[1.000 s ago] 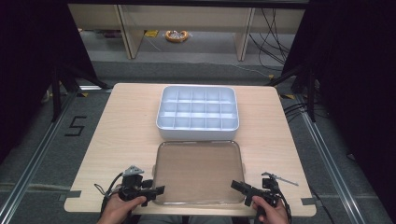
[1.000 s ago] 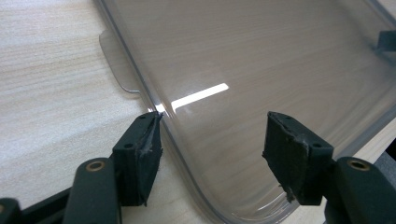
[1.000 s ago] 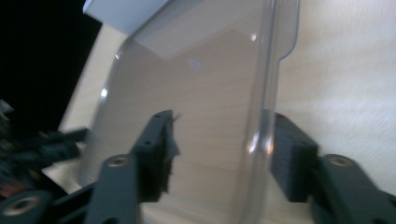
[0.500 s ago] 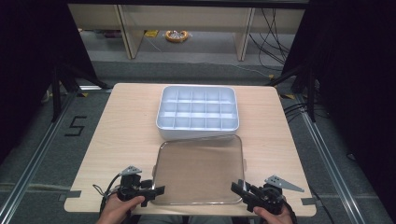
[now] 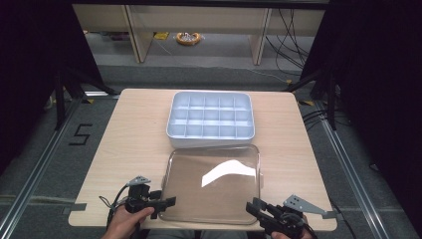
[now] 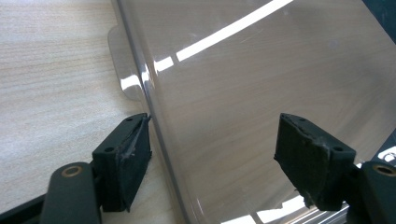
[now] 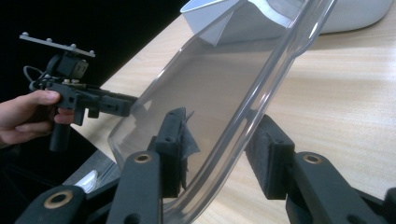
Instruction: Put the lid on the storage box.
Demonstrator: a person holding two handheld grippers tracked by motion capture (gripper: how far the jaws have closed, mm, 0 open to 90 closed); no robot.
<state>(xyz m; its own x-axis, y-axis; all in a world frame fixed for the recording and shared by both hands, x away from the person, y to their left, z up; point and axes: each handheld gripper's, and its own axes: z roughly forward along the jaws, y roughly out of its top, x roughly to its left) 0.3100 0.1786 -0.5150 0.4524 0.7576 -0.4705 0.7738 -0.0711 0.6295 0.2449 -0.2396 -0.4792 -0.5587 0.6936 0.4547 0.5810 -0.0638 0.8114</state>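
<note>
the clear lid (image 5: 214, 186) has tilted up; right gripper (image 5: 257, 206) fingers clamp its rim, left gripper (image 5: 169, 203) fingers gape apart.

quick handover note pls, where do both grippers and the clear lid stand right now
Left hand-held gripper: its jaws have just been opening and straddle the clear lid's left rim without pressing.
Right hand-held gripper: shut on the lid's right rim, that side raised.
Lid sits in front of the white compartment tray on the table.
Done: right grip taken.
Left: probably re-grip on the left, then put the lid on the tray.
</note>
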